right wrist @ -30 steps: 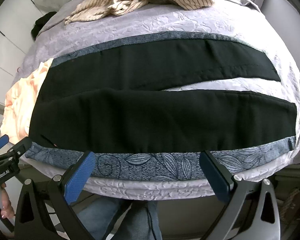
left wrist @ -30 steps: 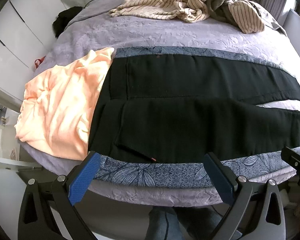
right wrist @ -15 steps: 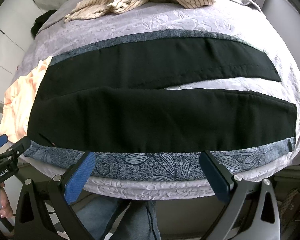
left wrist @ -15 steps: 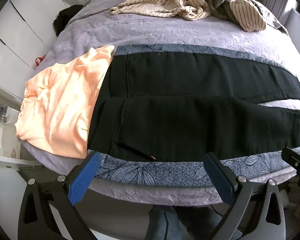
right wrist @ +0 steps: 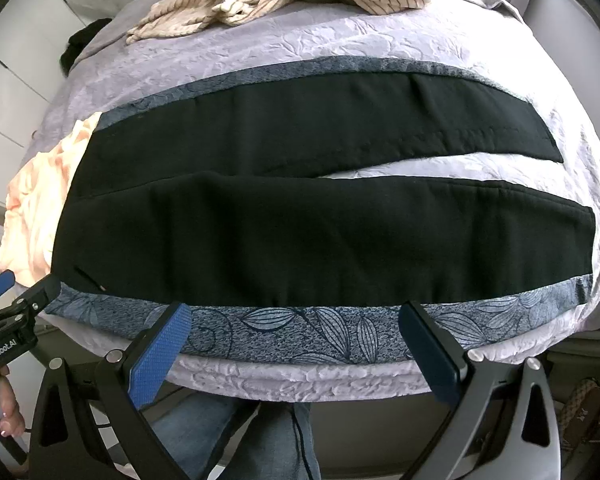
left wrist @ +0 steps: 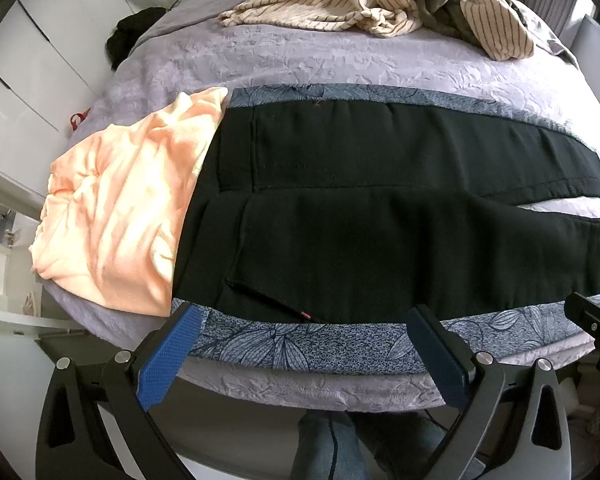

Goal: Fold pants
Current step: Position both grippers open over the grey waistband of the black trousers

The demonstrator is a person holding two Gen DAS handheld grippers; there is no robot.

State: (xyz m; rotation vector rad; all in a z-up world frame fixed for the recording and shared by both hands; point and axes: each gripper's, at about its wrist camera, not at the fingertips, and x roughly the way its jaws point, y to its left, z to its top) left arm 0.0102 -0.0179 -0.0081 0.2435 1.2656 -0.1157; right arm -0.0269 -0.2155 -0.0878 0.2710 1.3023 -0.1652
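Black pants (left wrist: pixel 380 208) lie flat across a blue leaf-print cloth (left wrist: pixel 300 344) on the bed, waist at the left, both legs spread to the right with a gap between them (right wrist: pixel 440 164). The pants also fill the right wrist view (right wrist: pixel 300 232). My left gripper (left wrist: pixel 304 344) is open and empty, just short of the near edge by the pants' hip pocket. My right gripper (right wrist: pixel 296 340) is open and empty, before the near leg's lower edge. Each gripper shows at the edge of the other's view.
An orange garment (left wrist: pixel 116 216) lies bunched left of the waist. Striped clothes (left wrist: pixel 380 4) are heaped at the far side of the lilac bedspread (left wrist: pixel 300 60). White cupboards (left wrist: pixel 28 72) stand left of the bed. The person's jeans-clad legs (right wrist: pixel 236 436) are below the bed edge.
Both grippers have moved slightly forward toward the bed edge, so the pants sit a little nearer and lower in view. Both stay open. The pants have not moved.
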